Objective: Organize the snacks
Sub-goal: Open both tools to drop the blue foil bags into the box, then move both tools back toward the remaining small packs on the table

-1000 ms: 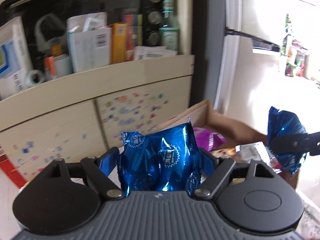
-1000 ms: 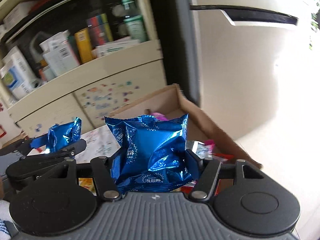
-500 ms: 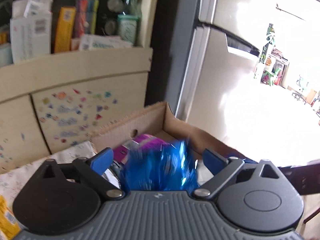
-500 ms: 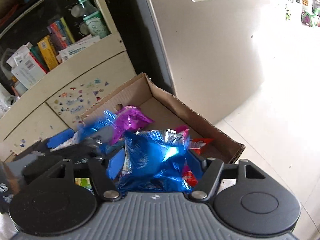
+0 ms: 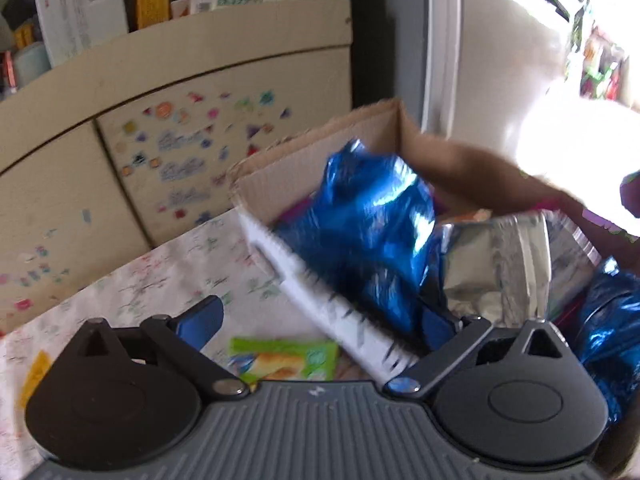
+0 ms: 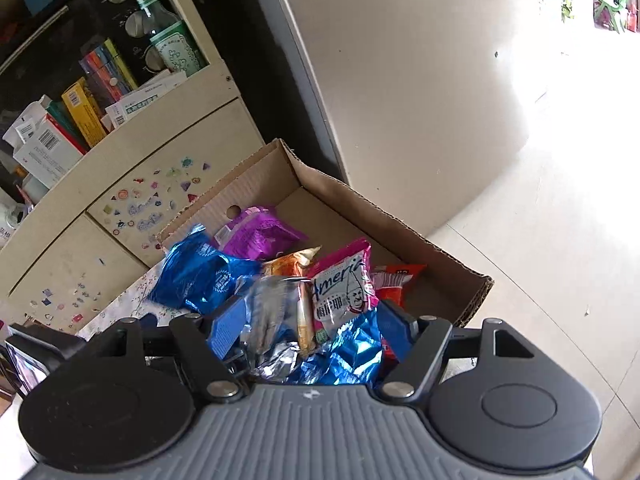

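While our left gripper (image 5: 320,320) stands wide open and empty, its blue packet (image 5: 372,216) lies in the cardboard box (image 6: 400,220); our right gripper (image 6: 310,338), open too, straddles another blue packet (image 6: 344,360) there.

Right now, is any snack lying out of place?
Yes. One green packet lies on the floral cloth, outside the box where the other snacks are piled. It sits just ahead of the open left tongs.

Stickered cream cabinet (image 6: 132,208), pale fridge (image 6: 420,100), glare
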The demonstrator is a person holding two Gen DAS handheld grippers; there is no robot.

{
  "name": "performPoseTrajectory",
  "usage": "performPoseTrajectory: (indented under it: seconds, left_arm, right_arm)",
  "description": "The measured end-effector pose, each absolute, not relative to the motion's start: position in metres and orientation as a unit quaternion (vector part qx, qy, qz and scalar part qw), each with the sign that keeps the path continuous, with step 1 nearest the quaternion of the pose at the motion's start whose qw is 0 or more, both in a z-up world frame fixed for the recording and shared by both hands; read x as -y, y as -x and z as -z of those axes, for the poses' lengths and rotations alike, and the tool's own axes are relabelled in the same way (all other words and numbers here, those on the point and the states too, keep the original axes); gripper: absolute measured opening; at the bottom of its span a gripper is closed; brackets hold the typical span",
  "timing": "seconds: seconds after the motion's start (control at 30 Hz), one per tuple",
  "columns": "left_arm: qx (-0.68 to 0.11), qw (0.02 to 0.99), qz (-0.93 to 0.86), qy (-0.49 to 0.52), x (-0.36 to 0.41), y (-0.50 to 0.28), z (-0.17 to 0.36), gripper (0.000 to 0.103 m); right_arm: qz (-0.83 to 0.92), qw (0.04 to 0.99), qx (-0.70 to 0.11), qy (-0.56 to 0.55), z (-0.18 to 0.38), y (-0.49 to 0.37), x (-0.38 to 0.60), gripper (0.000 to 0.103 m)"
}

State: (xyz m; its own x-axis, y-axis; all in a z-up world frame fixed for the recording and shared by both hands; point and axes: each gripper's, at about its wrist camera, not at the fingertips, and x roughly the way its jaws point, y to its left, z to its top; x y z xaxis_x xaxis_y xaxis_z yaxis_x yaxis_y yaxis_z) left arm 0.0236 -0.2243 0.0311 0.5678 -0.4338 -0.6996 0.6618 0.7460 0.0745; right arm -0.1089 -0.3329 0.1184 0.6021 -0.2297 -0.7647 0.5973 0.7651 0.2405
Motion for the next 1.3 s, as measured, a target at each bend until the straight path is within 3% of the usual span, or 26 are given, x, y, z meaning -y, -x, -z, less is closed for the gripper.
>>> performPoseTrajectory:
  seconds: [0.43,0.77,1.3]
  left_arm:
    - [-0.396,0.863,0.296,-0.104,0.174,-0.017,-0.046,0.098]
    - [-0.378,0.871,0.293,-0.117,0.101,-0.032,-0.093,0.099]
    - [-0.414,0.864,0.251,-0.137,0.028,-0.077,-0.059,0.099]
  right_arm:
    - [0.198,0.874,-0.374,-0.240,-0.122,0.106,0.322,0.079]
    - [0.084,0.889,-0.378,-0.243,-0.119,0.076,0.284,0.079]
    - [-0.001,0.853,-0.455,-0.256,-0.059,0.020,0.218,0.076]
